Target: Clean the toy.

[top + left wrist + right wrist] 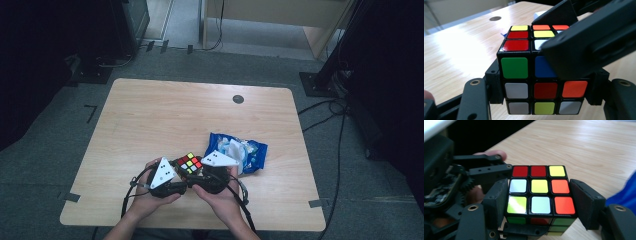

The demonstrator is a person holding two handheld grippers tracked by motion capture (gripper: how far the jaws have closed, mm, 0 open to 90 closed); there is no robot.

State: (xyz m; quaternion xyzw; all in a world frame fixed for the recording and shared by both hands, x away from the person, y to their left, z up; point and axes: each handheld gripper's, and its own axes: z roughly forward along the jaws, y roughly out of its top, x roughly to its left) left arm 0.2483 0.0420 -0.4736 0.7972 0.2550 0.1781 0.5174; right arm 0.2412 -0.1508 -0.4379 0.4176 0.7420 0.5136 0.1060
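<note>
A scrambled puzzle cube (190, 164) is held just above the near part of the wooden table (150, 120), between the 2 grippers. In the left gripper view the cube (531, 75) is seen clamped by the left gripper (176, 172): its 2 black jaws are pressed against the cube's lower side faces, 1 on each side, with the green, blue, white, red and orange stickers turned toward that camera. In the right gripper view the right gripper (539, 202) is seen straddling the cube's upper layer (539, 190); the left jaw pad lies close against the cube's side, while a narrow gap is visible at the right pad (so contact there cannot be told for certain). From above, the right gripper (200, 172) is found meeting the cube from the opposite side. A blue plastic bag (242, 150) lies on the table just beyond the right hand (220, 197), apart from the cube.
</note>
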